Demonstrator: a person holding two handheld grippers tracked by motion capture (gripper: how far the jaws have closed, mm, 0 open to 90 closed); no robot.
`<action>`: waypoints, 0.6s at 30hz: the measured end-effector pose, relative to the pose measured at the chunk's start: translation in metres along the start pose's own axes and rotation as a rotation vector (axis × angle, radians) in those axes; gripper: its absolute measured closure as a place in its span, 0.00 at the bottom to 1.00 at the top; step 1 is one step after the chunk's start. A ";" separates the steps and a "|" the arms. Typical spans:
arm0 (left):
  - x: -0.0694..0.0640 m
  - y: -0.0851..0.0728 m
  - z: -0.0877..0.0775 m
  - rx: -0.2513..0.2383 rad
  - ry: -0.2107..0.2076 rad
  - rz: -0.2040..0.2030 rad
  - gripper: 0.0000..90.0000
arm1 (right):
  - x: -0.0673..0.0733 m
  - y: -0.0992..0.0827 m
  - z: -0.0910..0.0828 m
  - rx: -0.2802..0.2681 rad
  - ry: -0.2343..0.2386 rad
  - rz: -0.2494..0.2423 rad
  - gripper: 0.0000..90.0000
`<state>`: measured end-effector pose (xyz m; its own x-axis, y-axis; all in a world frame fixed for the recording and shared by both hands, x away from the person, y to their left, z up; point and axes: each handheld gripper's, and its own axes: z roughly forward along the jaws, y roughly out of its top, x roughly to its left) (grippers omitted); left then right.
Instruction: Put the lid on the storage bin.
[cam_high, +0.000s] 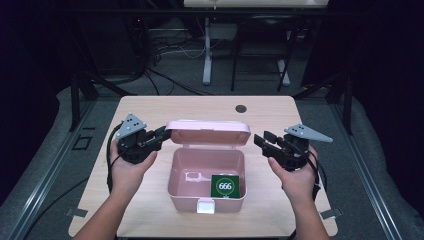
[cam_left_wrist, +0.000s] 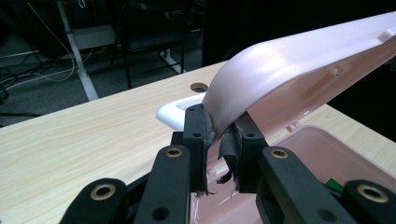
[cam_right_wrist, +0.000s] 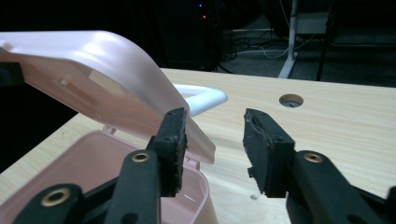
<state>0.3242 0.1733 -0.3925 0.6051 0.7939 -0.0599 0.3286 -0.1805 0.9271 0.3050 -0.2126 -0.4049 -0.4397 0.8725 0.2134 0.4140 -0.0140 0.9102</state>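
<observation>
Mid-desk (cam_high: 150, 107), pink box (cam_high: 206, 172) sitting open, lid (cam_high: 208, 132) tipped up at the back. Left gripper (cam_high: 161, 134) fingers (cam_left_wrist: 198, 135) clenched on lid's left edge. Right gripper (cam_high: 260, 140) just beside lid's right end, fingers (cam_right_wrist: 261, 140) spread, touching nothing. Green "666" card (cam_high: 226, 186) lying in box's front right corner, beside pale moulded shape on the floor.

One overhead camera, two riding the grippers.
High view looks forward and down; both gripper views sit close behind their jaws, sharing the pink lid (cam_left_wrist: 299, 60) ahead.
</observation>
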 end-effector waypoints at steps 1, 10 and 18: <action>0.000 0.000 -0.001 0.002 -0.001 0.003 0.88 | -0.001 0.000 0.001 0.001 -0.004 -0.002 0.64; -0.003 -0.006 -0.005 0.003 -0.011 0.005 0.87 | -0.010 0.000 0.004 -0.026 -0.023 -0.003 0.50; -0.004 -0.007 -0.009 0.001 -0.020 0.004 0.87 | -0.012 -0.001 0.006 -0.011 -0.036 -0.012 0.47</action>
<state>0.3126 0.1763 -0.3954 0.6208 0.7814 -0.0641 0.3268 -0.1836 0.9271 0.3149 -0.2201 -0.4110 -0.4150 0.8898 0.1898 0.4002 -0.0088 0.9164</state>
